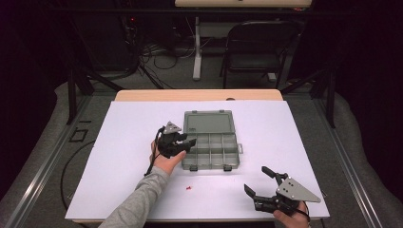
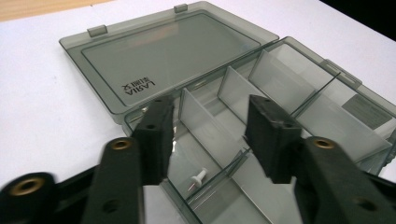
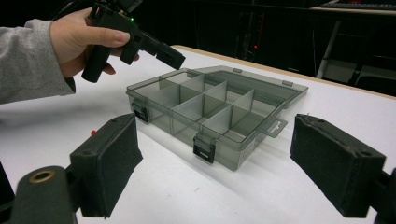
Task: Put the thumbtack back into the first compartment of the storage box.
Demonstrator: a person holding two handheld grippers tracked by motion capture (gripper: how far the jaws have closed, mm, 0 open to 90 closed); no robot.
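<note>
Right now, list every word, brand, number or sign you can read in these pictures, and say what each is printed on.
"LASIIA" or close to it, upside down and partly blurred, on the open lid of the smoky grey transparent plastic compartment box.
Small characters beside that word: too small to read.
Pale label on the box's far-right side: too blurred to read.

Box (image 2: 280, 93) just ahead of the left gripper (image 2: 210, 135) jaws, little pin (image 2: 200, 176) inside the box compartment under them, lid (image 2: 163, 60) lying open behind

The open lid (image 2: 173, 56) of the grey plastic compartment box (image 2: 289, 107) carries a small dark print, seen upside down, that reads about "LASIIA", with tiny unreadable characters beside it.
</note>
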